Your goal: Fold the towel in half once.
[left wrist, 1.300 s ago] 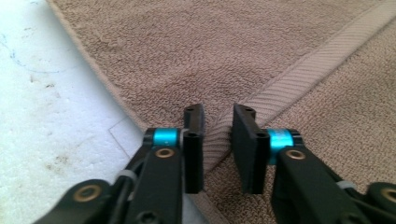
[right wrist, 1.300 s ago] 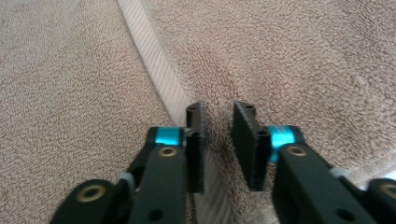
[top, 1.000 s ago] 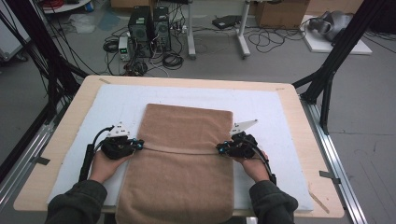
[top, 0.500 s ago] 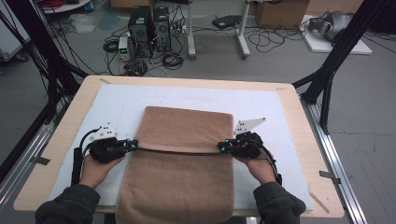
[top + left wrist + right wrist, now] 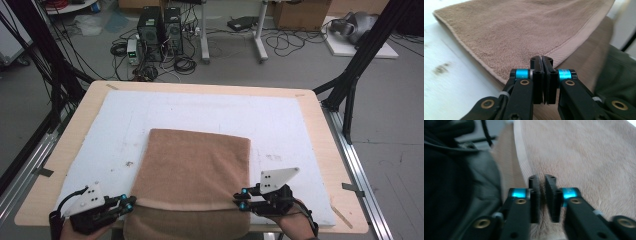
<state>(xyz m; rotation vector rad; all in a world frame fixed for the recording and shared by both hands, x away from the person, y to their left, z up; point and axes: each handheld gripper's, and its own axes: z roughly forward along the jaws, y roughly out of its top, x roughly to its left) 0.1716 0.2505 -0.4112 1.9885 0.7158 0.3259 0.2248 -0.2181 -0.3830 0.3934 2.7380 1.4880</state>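
High view: the brown terry-cloth towel [image 5: 195,170] lies folded on the white padded mat [image 5: 280,120], its upper layer flat on the near half of the mat and its lower layer hanging over the table's near edge. The hemmed edge of the upper layer runs across just short of that near edge, between my two grippers. My left gripper [image 5: 128,202] sits at the towel's near left corner, touching it or very nearly so; in the left gripper view the left gripper [image 5: 541,61] has its jaws almost pressed together, a hairline gap between the pads, having just been easing apart, with the tips at the towel [image 5: 524,32] hem and no cloth visibly caught between them. My right gripper [image 5: 241,198] sits at the near right corner; in the right gripper view the right gripper [image 5: 542,180] shows a narrow but plain gap, the jaws having just been opening, and the towel [image 5: 584,157] lies behind the tips; the picture is blurred and I cannot tell whether any cloth remains in the gap. The mat rests on a light wooden table [image 5: 320,145]. Beyond the table, two black computer towers [image 5: 160,25] stand on the grey floor among loose cables.
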